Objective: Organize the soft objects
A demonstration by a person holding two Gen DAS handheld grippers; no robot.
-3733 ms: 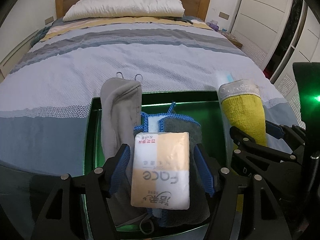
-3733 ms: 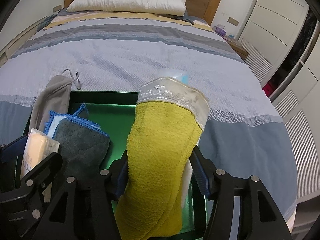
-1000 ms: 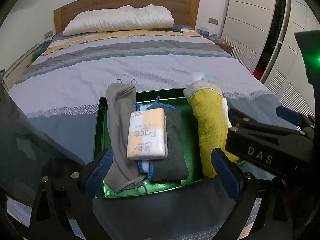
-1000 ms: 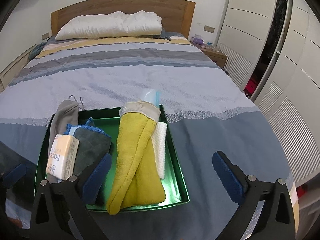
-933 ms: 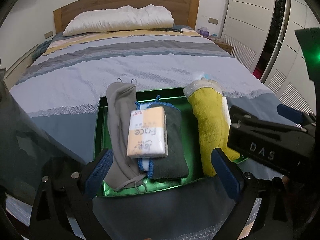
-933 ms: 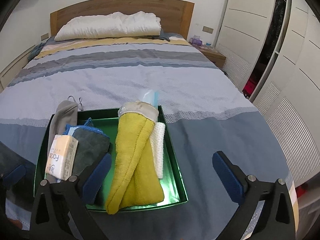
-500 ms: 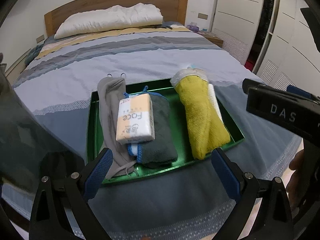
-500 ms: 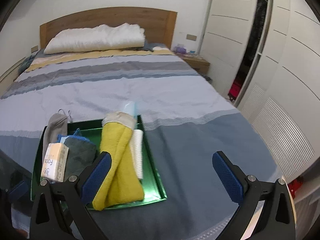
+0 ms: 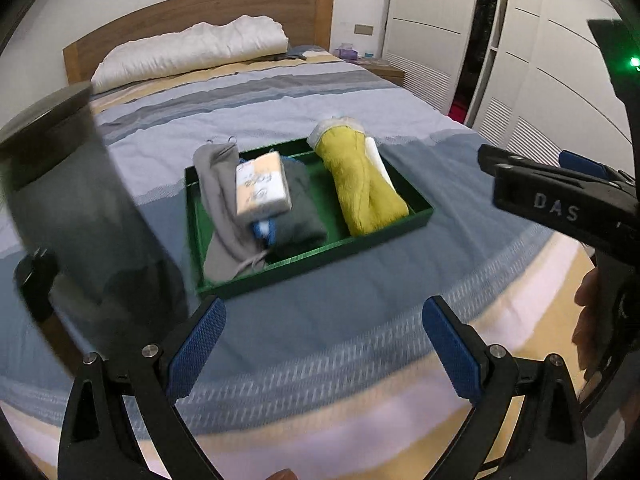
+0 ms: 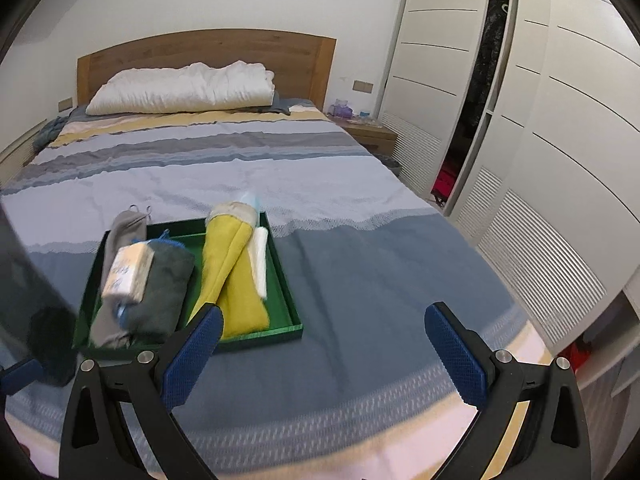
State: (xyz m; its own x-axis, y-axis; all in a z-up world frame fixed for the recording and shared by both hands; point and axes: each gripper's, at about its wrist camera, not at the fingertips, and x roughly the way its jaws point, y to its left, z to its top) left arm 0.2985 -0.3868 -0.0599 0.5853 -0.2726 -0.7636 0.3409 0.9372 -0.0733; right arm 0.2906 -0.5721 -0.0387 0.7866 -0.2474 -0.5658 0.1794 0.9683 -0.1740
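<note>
A green tray (image 9: pixel 376 240) (image 10: pixel 286 280) sits on the bed's near end. It holds a grey cloth pouch (image 9: pixel 216 196) (image 10: pixel 120 236), a dark grey towel (image 9: pixel 298 204) (image 10: pixel 162 284) with a tissue pack (image 9: pixel 262 190) (image 10: pixel 128 274) on it, a rolled yellow towel (image 9: pixel 362 184) (image 10: pixel 230 264) and a white cloth (image 9: pixel 378 162) (image 10: pixel 261 258). My left gripper (image 9: pixel 324 350) is open and empty, well back from the tray. My right gripper (image 10: pixel 324 350) is open and empty, near the bed's foot edge.
The striped bedspread (image 10: pixel 240 164) runs back to a white pillow (image 10: pixel 184 88) and wooden headboard (image 10: pixel 208 48). White wardrobe doors (image 10: pixel 540 120) line the right side, with a nightstand (image 10: pixel 372 134) beside the bed. The right gripper's body (image 9: pixel 560 204) crosses the left wrist view.
Both grippers let go of the tissue pack and yellow towel, opened wide, and pulled back and up from the tray. The tray's contents lie as they were placed.
</note>
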